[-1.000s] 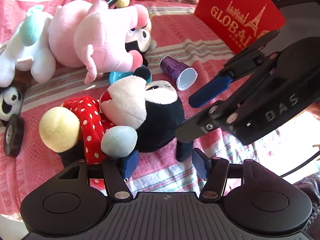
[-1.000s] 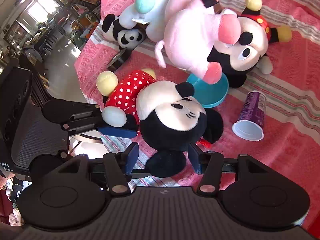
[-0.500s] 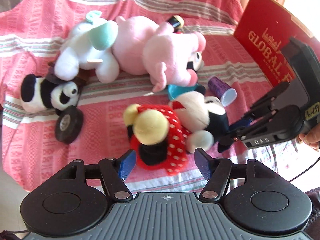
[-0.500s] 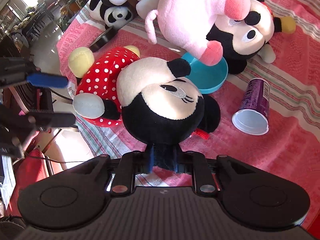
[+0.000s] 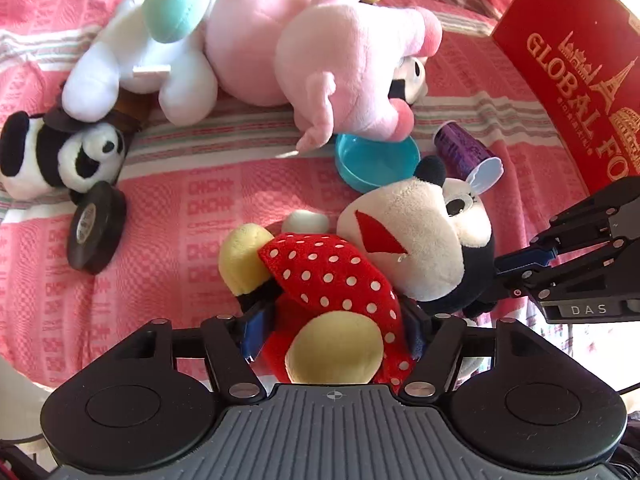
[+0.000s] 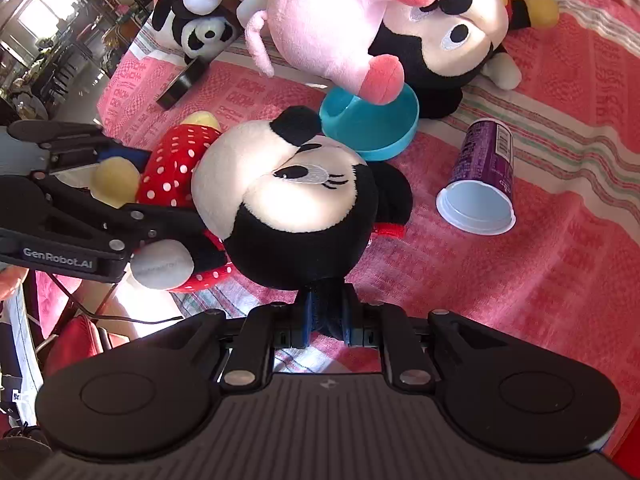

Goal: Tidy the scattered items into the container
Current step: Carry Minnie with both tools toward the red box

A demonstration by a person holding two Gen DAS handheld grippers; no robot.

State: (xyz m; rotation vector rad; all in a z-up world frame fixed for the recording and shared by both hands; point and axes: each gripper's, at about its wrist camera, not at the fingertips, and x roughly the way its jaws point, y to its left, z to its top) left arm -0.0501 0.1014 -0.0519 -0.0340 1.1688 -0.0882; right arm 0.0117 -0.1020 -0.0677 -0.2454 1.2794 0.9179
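Note:
A Minnie plush in a red polka-dot dress lies on the pink striped cloth. My left gripper straddles the dress at the leg end. Its jaws are closing, and the blue pads touch the dress on both sides. My right gripper is shut on the plush's black ear below the head. Each gripper also shows in the other's view: the left gripper at the dress, the right gripper behind the head. A red "GLOBAL" box stands at the far right.
Behind the Minnie plush lie a teal bowl and a purple cup on its side. Further back are a pink plush, a white plush, a panda, a Mickey plush and a black tape roll. The cloth's edge runs near the left gripper.
My right gripper has shut on the plush's black ear. My left gripper has shifted from the head side to the dress end and come down around it.

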